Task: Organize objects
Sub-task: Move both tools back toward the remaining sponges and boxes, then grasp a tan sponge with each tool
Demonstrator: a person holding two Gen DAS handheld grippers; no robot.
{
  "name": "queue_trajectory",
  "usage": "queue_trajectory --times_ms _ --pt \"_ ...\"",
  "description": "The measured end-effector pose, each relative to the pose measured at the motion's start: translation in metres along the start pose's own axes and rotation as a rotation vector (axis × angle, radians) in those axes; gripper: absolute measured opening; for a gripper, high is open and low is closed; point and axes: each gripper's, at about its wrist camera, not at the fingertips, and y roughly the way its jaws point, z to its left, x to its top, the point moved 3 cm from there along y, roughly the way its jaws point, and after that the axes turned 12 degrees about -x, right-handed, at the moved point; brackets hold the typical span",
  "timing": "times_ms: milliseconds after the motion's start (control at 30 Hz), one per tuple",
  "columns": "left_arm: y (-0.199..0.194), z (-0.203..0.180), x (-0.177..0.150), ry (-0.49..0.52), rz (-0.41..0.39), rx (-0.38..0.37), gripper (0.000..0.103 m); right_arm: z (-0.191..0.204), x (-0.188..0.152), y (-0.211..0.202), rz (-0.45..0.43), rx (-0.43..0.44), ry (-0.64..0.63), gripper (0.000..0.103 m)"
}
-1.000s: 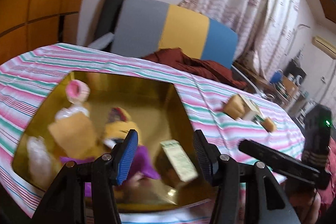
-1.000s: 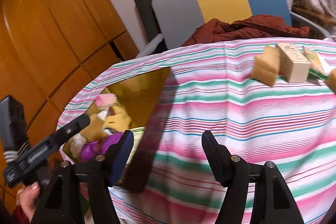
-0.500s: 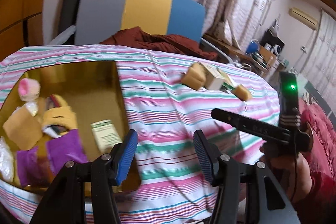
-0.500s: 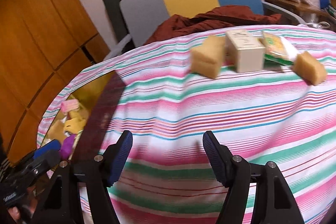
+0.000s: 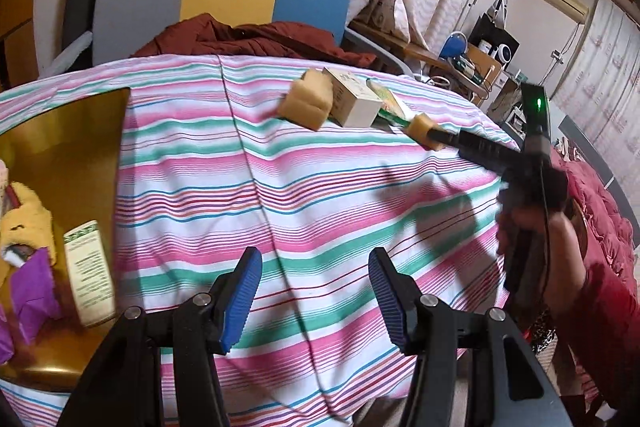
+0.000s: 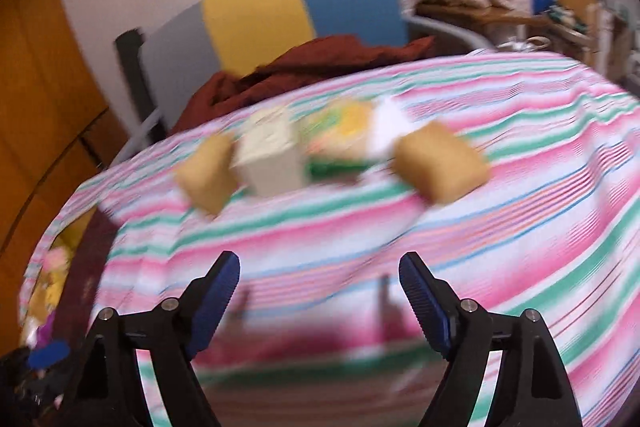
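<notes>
Left gripper (image 5: 316, 291) and right gripper (image 6: 320, 291): spread wide, holding nothing, above striped tablecloth (image 5: 304, 195). Sponges (image 5: 307, 103), carton (image 5: 352, 101): grouped far of grippers. Gold tray (image 5: 68, 131): left of carton.

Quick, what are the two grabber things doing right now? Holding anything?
Left hand-held gripper: open, holding nothing.
Right hand-held gripper: open, holding nothing.

My left gripper (image 5: 315, 297) hangs open over the striped tablecloth (image 5: 304, 195); gold tray (image 5: 60, 131) at its left edge.
</notes>
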Motion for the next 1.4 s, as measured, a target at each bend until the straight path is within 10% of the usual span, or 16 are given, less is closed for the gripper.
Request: queue_trajectory --times_ms 400,633,733,1400 --pt "0.020 0.000 0.012 -0.020 0.047 0.014 0.056 -0.043 0.053 0.069 -0.003 -0.116 -0.092 0.097" --pt "0.039 -0.001 0.034 -0.010 0.062 0.024 0.056 -0.043 0.044 0.082 0.036 -0.076 -0.102 0.069" --pt "0.049 -0.002 0.047 0.010 0.058 0.044 0.071 -0.042 0.041 0.086 0.050 -0.075 -0.106 0.064" --pt "0.161 0.016 0.145 0.167 0.116 0.181 0.083 -0.039 0.038 0.086 0.015 -0.121 -0.126 0.065"
